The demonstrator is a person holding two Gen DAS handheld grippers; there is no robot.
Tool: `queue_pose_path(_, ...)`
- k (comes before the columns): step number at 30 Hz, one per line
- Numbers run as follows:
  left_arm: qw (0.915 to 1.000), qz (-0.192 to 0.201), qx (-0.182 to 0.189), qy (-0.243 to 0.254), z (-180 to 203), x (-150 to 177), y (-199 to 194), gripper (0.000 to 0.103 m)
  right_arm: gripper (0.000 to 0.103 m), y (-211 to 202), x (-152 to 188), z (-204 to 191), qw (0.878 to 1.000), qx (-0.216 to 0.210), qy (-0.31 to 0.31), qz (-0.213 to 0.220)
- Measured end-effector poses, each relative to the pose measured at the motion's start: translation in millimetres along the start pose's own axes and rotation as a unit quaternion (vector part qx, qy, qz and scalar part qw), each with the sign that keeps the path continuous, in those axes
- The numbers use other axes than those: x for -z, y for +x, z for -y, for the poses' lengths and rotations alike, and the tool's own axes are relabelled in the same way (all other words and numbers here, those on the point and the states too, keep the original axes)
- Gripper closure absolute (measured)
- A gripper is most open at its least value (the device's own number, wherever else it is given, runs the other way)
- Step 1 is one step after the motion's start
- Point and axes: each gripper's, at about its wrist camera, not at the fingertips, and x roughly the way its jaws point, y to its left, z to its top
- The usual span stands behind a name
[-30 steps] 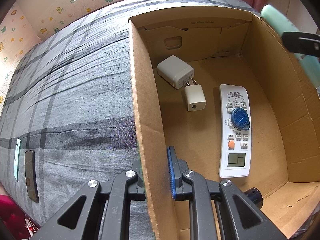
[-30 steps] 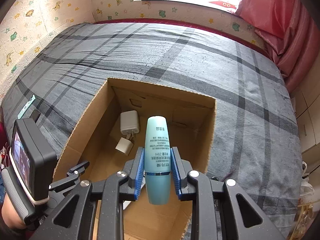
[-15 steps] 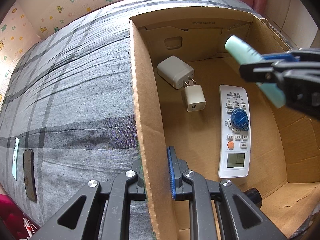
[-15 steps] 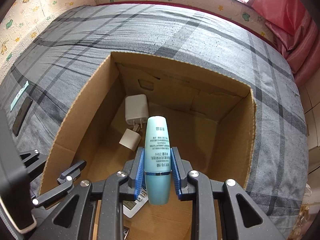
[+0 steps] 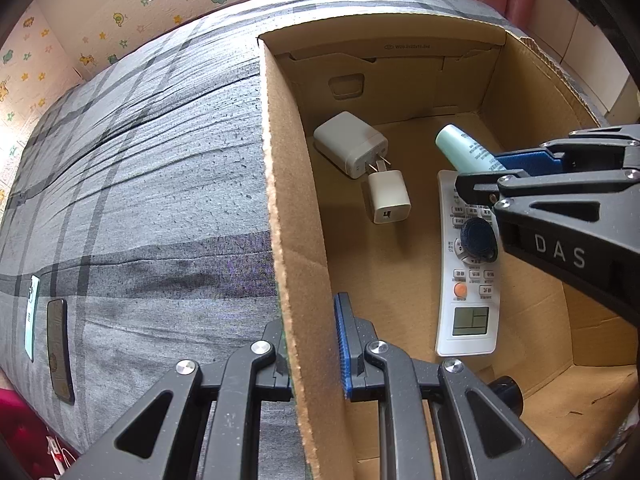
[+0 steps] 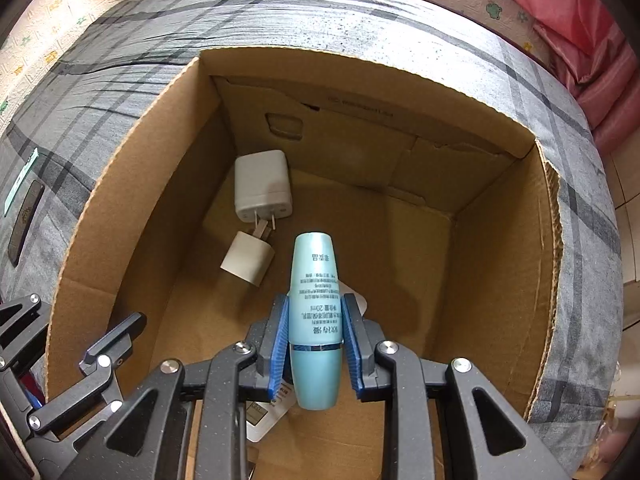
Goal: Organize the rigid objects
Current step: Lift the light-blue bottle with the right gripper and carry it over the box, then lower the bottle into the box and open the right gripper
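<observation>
**Teal bottle poised over the box floor**

Teal bottle (image 6: 316, 320) sits clamped between the blue pads of the right gripper (image 6: 315, 344), its long axis running straight out along the fingers, rounded end pointing toward the far wall of the cardboard box (image 6: 120, 216). It hangs inside the box, above the upper end of the white remote (image 5: 468, 264), which lies lengthwise on the box floor with its display nearest the left gripper. From the left wrist view the bottle's tip (image 5: 460, 148) reaches just past the remote's top edge; I cannot tell whether it touches anything below.

To the bottle's left lie two white chargers, the big charger (image 6: 262, 190) nearer the far wall and the small charger (image 6: 248, 264) just in front of it, prongs meeting between them. To the bottle's right the floor is bare cardboard all the way to the right wall, and that looks the likelier place to lay it down alongside the remote.

The left gripper (image 5: 310, 344) is closed on the box's left wall, one finger outside and one inside, seemingly steadying it. The right hand is plainly the one doing the placing.

The box rests on a grey plaid bedspread (image 5: 140, 180), a soft base that may give under pressure. A dark phone (image 5: 60, 352) lies out on the bed, well apart from the box. Pink curtains (image 6: 580, 20) and patterned wallpaper close off the room beyond.
</observation>
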Motion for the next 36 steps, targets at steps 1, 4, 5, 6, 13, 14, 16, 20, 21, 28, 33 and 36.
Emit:
queue_pose_path(1,1.0000,0.000,0.001,0.000,-0.2,-0.2,0.0,0.085,0.076,0.2,-0.1,0.6,1.000,0.000,0.001,-0.001)
queue_pose_path(4,1.0000,-0.001,0.000,0.000,-0.3,-0.6,0.1,0.085,0.076,1.9,0.4,2.0,1.000,-0.001,0.003,-0.008)
queue_pose_path(5,1.0000,0.000,0.000,0.000,0.2,-0.7,0.0,0.085,0.076,2.6,0.7,2.2,1.000,-0.001,0.004,-0.010)
queue_pose_path(6,1.0000,0.000,0.000,0.000,0.2,-0.8,0.0,0.085,0.076,2.9,0.6,1.8,1.000,-0.002,0.006,-0.010)
queue_pose_path(13,1.0000,-0.001,-0.001,0.001,1.0,-0.6,0.4,0.085,0.063,-1.8,-1.0,3.7,1.000,-0.007,0.008,0.002)
queue_pose_path(14,1.0000,-0.001,-0.002,0.002,1.6,-0.6,0.2,0.085,0.061,-3.4,-1.0,3.6,1.000,-0.007,0.009,0.004)
queue_pose_path(16,1.0000,0.000,-0.003,0.003,1.8,-0.3,0.4,0.085,0.060,-6.7,-0.7,4.5,1.000,-0.007,0.013,0.009)
queue_pose_path(20,1.0000,-0.001,-0.002,0.002,0.9,-0.4,0.9,0.085,0.060,-15.6,0.0,5.6,1.000,-0.007,0.017,0.018)
queue_pose_path(21,1.0000,-0.001,-0.002,0.002,1.0,-0.4,1.0,0.085,0.059,-17.7,0.4,6.8,1.000,-0.007,0.018,0.020)
queue_pose_path(28,1.0000,-0.001,-0.004,0.004,1.3,-0.4,0.6,0.085,0.047,-43.3,2.9,13.1,0.999,-0.006,0.028,0.043)
queue_pose_path(33,1.0000,-0.001,-0.005,0.004,2.1,-0.2,0.1,0.085,0.041,-57.0,3.1,20.0,0.998,-0.004,0.039,0.052)
queue_pose_path(36,1.0000,-0.001,-0.005,0.004,2.1,-0.1,0.2,0.085,0.036,-64.3,4.8,25.5,0.998,-0.005,0.046,0.053)
